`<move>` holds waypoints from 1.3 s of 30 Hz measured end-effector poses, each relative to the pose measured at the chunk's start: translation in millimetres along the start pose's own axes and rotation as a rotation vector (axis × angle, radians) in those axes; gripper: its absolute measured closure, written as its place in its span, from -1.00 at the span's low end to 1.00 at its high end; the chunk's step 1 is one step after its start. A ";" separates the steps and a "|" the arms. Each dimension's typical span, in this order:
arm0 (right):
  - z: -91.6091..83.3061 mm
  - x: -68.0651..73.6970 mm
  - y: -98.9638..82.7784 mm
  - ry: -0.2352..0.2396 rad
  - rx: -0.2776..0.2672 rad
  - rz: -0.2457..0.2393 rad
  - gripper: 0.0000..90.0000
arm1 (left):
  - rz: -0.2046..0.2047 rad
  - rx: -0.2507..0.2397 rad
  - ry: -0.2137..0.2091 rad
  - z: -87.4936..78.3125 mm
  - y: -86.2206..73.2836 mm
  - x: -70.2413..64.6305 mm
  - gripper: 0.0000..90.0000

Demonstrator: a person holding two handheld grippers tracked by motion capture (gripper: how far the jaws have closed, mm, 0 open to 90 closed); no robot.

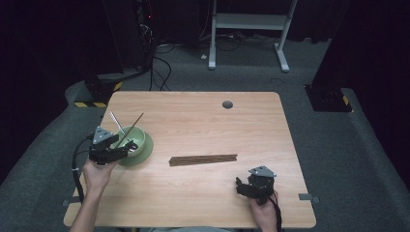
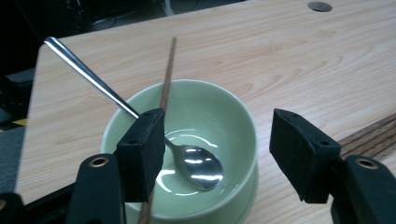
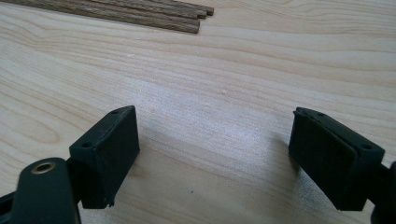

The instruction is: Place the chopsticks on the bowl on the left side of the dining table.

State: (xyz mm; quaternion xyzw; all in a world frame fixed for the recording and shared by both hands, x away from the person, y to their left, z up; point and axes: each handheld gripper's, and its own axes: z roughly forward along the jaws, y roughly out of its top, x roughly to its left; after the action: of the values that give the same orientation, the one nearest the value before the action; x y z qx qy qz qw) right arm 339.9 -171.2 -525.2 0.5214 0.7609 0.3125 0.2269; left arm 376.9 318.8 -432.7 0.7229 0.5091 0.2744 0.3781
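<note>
A pale green bowl (image 1: 135, 137) (image 2: 219, 107) sits on a matching saucer (image 1: 145, 153) at the table's left. A metal spoon (image 2: 198, 163) lies in the bowl, with its handle (image 1: 116, 121) sticking out over the far rim. One wooden chopstick (image 1: 134, 124) (image 2: 167, 74) leans across the bowl and passes close by the left finger (image 2: 140, 158). My left gripper (image 1: 123, 149) (image 2: 215, 116) is open at the bowl's near rim. A bundle of brown chopsticks (image 1: 203, 159) (image 3: 154, 13) lies mid-table. My right gripper (image 1: 241, 186) (image 3: 212, 116) is open over bare wood, short of the bundle.
The wooden table (image 1: 203, 116) has a grey cable hole (image 1: 227, 104) (image 2: 320, 6) near its far edge. A white desk frame (image 1: 249, 21) and cables (image 1: 162, 72) are on the floor beyond it. A person's hands hold both grippers at the near edge.
</note>
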 end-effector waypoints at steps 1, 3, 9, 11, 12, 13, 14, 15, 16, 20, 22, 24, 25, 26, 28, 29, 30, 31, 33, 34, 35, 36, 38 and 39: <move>0.0 0.0 0.0 0.000 0.000 -0.001 -0.65 | 0.007 0.008 -0.002 1.1 0.7 -1.6 -0.20; 0.0 0.0 0.0 0.000 0.000 0.000 -0.65 | 0.016 0.011 -0.008 2.9 2.0 -4.3 -0.23; 0.0 0.0 0.0 0.000 0.000 -0.001 -0.65 | -0.001 0.000 -0.041 5.6 5.4 -11.7 -0.30; 0.0 0.0 0.0 0.000 0.000 0.000 -0.65 | -0.010 -0.012 -0.048 6.3 7.3 -14.5 -0.34; 0.0 0.0 0.0 0.000 0.000 -0.001 -0.65 | -0.012 -0.014 -0.053 6.5 8.1 -15.4 -0.35; 0.0 0.0 0.0 0.000 0.000 -0.001 -0.65 | -0.012 -0.014 -0.053 6.5 8.1 -15.4 -0.35; 0.0 0.0 0.0 0.000 0.000 -0.001 -0.65 | -0.011 -0.018 -0.054 7.0 9.5 -17.7 -0.35; 0.0 0.0 0.0 0.000 0.000 -0.001 -0.65 | -0.011 -0.018 -0.054 7.0 9.5 -17.7 -0.35; 0.0 0.0 0.0 0.000 0.000 0.000 -0.65 | -0.012 -0.019 -0.058 7.6 10.2 -19.3 -0.35; 0.0 0.0 0.0 0.000 0.000 -0.001 -0.65 | -0.017 -0.029 -0.087 9.0 12.4 -24.1 -0.36; 0.0 -0.1 0.0 0.000 0.000 -0.001 -0.65 | -0.022 -0.036 -0.098 10.3 13.2 -26.3 -0.37; 0.0 0.0 0.0 0.000 0.000 0.000 -0.65 | -0.022 -0.037 -0.099 11.9 13.8 -28.6 -0.37; 0.0 0.0 0.0 0.000 0.000 -0.001 -0.65 | -0.020 -0.037 -0.107 12.8 14.0 -30.0 -0.37; 0.0 0.0 0.0 0.000 0.000 -0.001 -0.65 | -0.025 -0.035 -0.116 13.7 14.2 -30.9 -0.37; 0.0 0.0 0.0 0.000 0.000 -0.001 -0.65 | -0.042 -0.023 -0.142 16.2 14.9 -33.0 -0.36; 0.0 0.0 0.0 0.000 0.000 -0.001 -0.65 | -0.042 -0.023 -0.142 16.2 14.9 -33.0 -0.36; 0.0 0.0 0.0 0.000 0.000 -0.001 -0.65 | -0.041 -0.025 -0.146 16.9 15.1 -33.9 -0.36; 0.0 -0.1 0.0 0.000 0.000 -0.001 -0.65 | -0.043 -0.026 -0.149 17.2 15.3 -34.3 -0.36; 0.0 0.0 0.0 0.000 0.000 0.000 -0.65 | -0.051 -0.033 -0.160 17.8 15.8 -35.5 -0.36; 0.0 0.0 0.0 0.000 0.000 0.000 -0.65 | -0.054 -0.036 -0.167 18.2 16.1 -36.0 -0.37; 0.0 0.0 0.0 0.000 0.000 -0.001 -0.65 | -0.057 -0.038 -0.175 18.6 16.3 -36.7 -0.37; 0.0 0.0 0.0 0.000 0.000 0.000 -0.65 | -0.059 -0.041 -0.179 18.9 16.5 -37.4 -0.38; 0.0 0.0 0.0 0.000 0.000 0.000 -0.65 | -0.060 -0.041 -0.192 20.2 16.7 -39.0 -0.38; 0.0 0.0 0.0 0.000 0.000 -0.001 -0.65 | -0.062 -0.038 -0.200 21.0 16.9 -39.8 -0.38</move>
State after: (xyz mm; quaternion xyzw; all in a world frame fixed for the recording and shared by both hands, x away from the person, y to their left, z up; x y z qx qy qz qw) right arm 339.9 -171.3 -525.2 0.5212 0.7611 0.3124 0.2269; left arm 389.1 272.4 -431.0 0.7231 0.4857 0.1986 0.4492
